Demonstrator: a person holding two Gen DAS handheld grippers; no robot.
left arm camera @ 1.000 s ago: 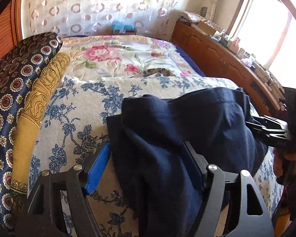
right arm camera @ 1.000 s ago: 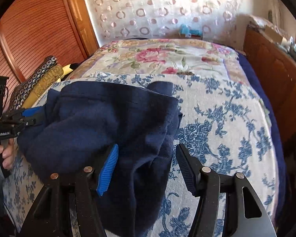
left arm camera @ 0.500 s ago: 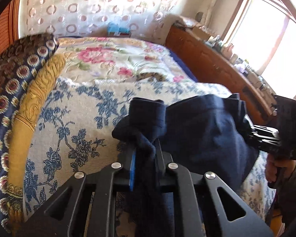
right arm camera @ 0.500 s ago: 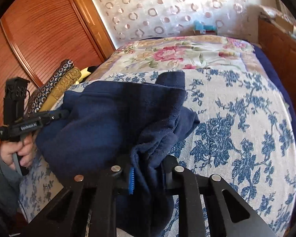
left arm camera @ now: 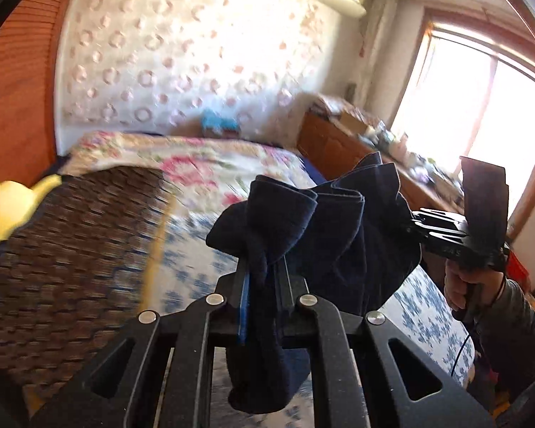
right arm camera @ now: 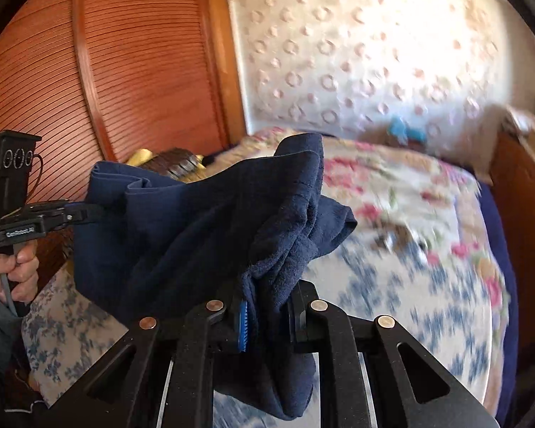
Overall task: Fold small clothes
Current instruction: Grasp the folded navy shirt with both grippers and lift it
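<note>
A dark navy garment (left arm camera: pixel 339 235) hangs in the air between both grippers, lifted off the bed. My left gripper (left arm camera: pixel 264 285) is shut on one bunched end of it, with cloth squeezed between the blue pads and drooping below the jaws. In the right wrist view the same navy garment (right arm camera: pixel 203 221) sags in a wide fold, and my right gripper (right arm camera: pixel 267 306) is shut on its other bunched end. The right gripper (left arm camera: pixel 413 221) shows at the right of the left wrist view, and the left gripper (right arm camera: pixel 85 212) at the left of the right wrist view, each held by a hand.
Below lies a bed with a blue-flowered sheet (right arm camera: pixel 392 285) and a pink floral quilt (left arm camera: pixel 196 160). A dark patterned pillow (left arm camera: pixel 71 249) and something yellow (left arm camera: pixel 3 207) lie at its left. A wooden shelf with clutter (left arm camera: pixel 356 139) runs under the window; slatted wooden doors (right arm camera: pixel 125 71) stand left.
Both grippers closed on the ends of the navy garment, which had lain on the bed, and rose with it. The cloth now hangs clear of the sheet.
</note>
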